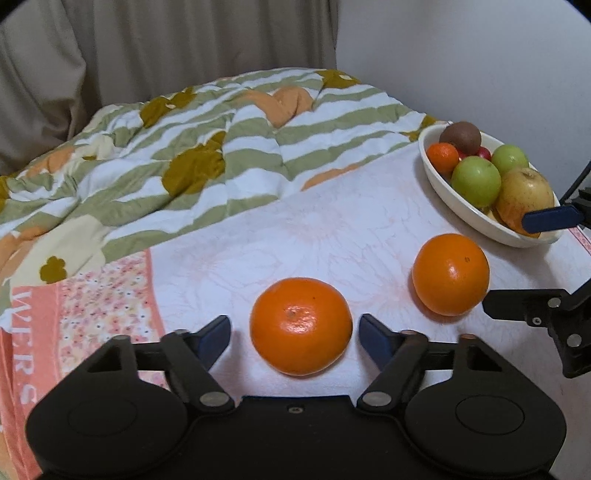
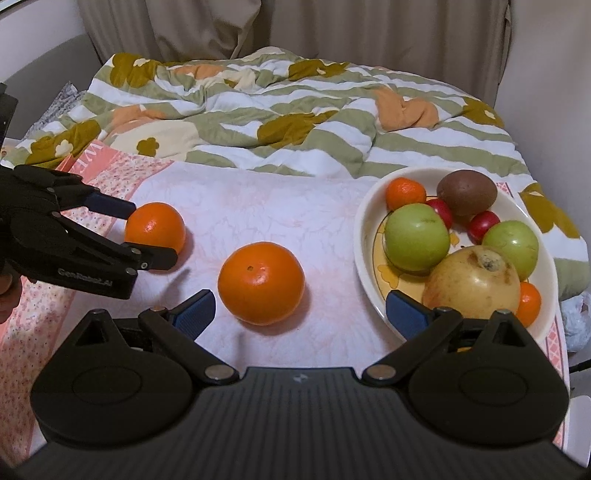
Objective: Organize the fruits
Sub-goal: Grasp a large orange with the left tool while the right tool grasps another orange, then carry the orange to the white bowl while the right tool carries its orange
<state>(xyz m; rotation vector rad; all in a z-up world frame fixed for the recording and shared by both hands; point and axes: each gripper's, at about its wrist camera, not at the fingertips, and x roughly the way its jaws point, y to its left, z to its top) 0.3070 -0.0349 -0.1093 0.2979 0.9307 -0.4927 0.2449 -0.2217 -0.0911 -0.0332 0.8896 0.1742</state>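
Two oranges lie on the pale floral bed cover (image 1: 332, 229). My left gripper (image 1: 293, 328) is open around the nearer orange (image 1: 301, 325), a thin gap showing at each blue pad; from the right wrist view this same gripper (image 2: 153, 234) brackets that orange (image 2: 155, 227). The second orange (image 1: 450, 273) (image 2: 260, 282) sits between my right gripper's (image 2: 301, 310) open fingers, closer to the left one and untouched. The right finger overlaps the rim of the white bowl (image 2: 364, 236) (image 1: 436, 177), which holds green apples, a yellow apple, a kiwi, tangerines and small red fruits.
A rumpled green-striped quilt (image 1: 184, 147) (image 2: 295, 110) covers the far half of the bed. Beige curtains (image 2: 369, 29) hang behind it. A pink patterned cloth edge (image 1: 92, 314) runs along the left. A person's hand (image 2: 5, 291) holds the left gripper.
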